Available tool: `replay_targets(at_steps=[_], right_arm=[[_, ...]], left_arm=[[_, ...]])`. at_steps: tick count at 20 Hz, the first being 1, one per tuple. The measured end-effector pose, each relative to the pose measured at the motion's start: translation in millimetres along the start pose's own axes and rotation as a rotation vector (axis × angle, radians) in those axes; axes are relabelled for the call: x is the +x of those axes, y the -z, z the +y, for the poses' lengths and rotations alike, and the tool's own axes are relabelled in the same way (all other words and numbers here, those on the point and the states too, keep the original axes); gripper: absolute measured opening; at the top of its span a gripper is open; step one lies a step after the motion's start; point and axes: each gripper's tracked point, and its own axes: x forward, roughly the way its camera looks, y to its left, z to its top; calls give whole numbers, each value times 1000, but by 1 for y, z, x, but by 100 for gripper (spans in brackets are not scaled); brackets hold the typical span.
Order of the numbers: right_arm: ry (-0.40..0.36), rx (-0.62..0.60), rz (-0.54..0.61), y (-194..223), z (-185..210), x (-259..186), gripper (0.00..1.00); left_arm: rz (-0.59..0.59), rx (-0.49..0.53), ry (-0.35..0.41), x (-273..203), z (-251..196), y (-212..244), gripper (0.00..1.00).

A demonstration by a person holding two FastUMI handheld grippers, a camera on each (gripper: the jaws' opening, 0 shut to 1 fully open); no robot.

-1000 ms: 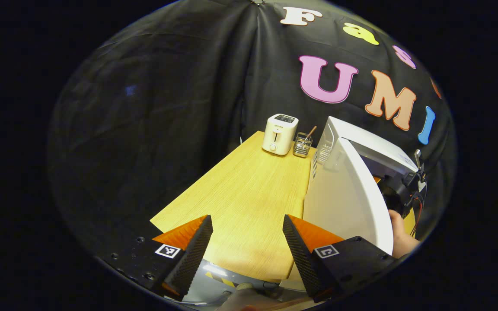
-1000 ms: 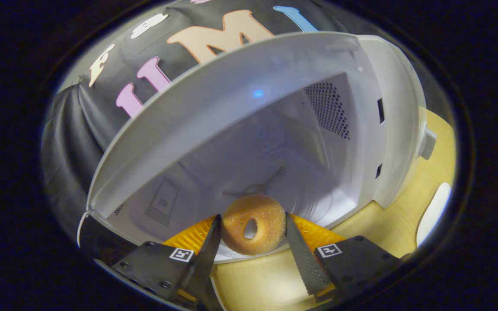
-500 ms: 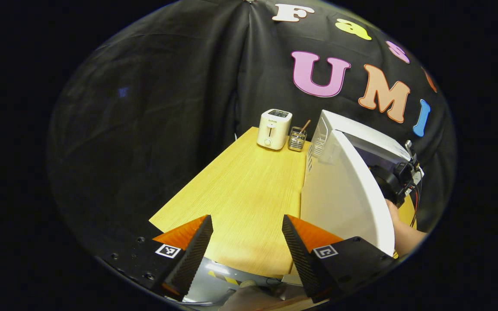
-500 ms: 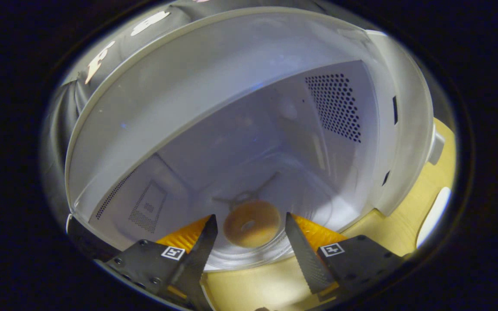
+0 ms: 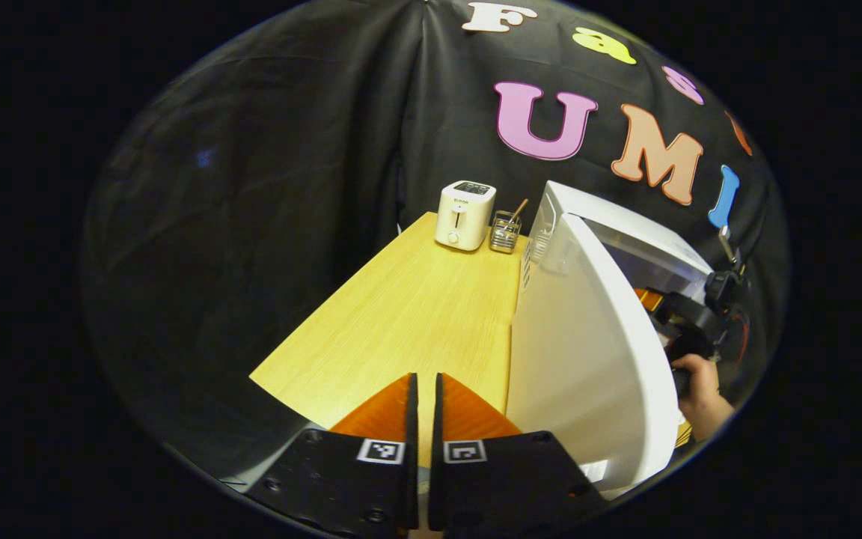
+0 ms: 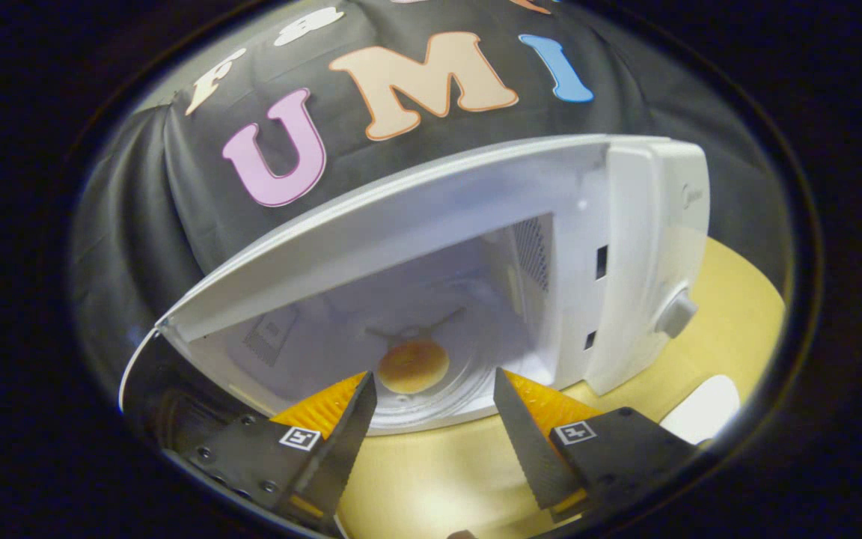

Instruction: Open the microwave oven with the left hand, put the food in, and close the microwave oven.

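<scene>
The white microwave (image 6: 625, 247) stands on the wooden table with its door (image 5: 588, 359) swung wide open. A doughnut (image 6: 413, 365) lies on the glass turntable inside the cavity. My right gripper (image 6: 431, 419) is open, drawn back just outside the opening, with the doughnut beyond its fingertips and free of them. My left gripper (image 5: 422, 404) is shut with nothing between its fingers, hovering over the table's near edge just left of the open door. In the left gripper view the right gripper (image 5: 689, 322) and the hand holding it show past the door's edge.
A white toaster (image 5: 463, 215) and a small wire holder (image 5: 505, 230) with a stick stand at the far end of the table (image 5: 401, 322). A white plate (image 6: 700, 408) lies on the table right of the microwave. The control knob (image 6: 676, 314) faces me.
My right gripper let go of the doughnut on the turntable and pulled back out of the cavity. My left gripper closed from open to shut and drifted slightly.
</scene>
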Motion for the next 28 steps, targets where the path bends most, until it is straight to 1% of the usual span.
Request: replay_targets(at_steps=[3,4,7,13,14,15,18,19,20,22,23,24,25,27,28], right_arm=[[-9,-41,-10,-5,-6,-28,91],[-9,-55,-17,-8,-8,-38,97],[-15,-82,-40,-15,-10,-69,97],[-12,-53,-47,-14,-16,-129,97],[-6,-60,-50,-13,-19,-137,97],[2,-67,-50,-11,-22,-145,91],[33,-66,-51,-7,-33,-166,92],[43,-67,-52,-5,-36,-174,97],[55,-73,-52,-4,-40,-179,91],[82,-78,-52,-2,-49,-189,91],[92,-74,-54,-2,-54,-193,91],[99,-69,-55,-2,-58,-197,97],[104,-66,-55,-2,-62,-200,92],[112,-64,-55,-2,-70,-207,92],[113,-61,-54,-3,-74,-210,97]], left_arm=[[-12,24,23,-5,-6,-1,1],[-19,34,32,-7,-8,-2,1],[-28,67,73,-11,-17,-1,1],[-31,96,172,-17,-37,5,1],[-30,99,194,-19,-41,6,1],[-28,103,215,-20,-46,8,0],[-23,111,272,-23,-58,12,1],[-19,113,288,-24,-62,14,1],[-13,116,303,-25,-65,17,1],[-4,140,307,-26,-68,21,2],[-3,140,321,-27,-72,21,1],[4,141,333,-28,-78,25,1],[13,146,340,-28,-82,28,1],[21,154,353,-28,-92,30,0],[25,157,361,-30,-99,32,1]])
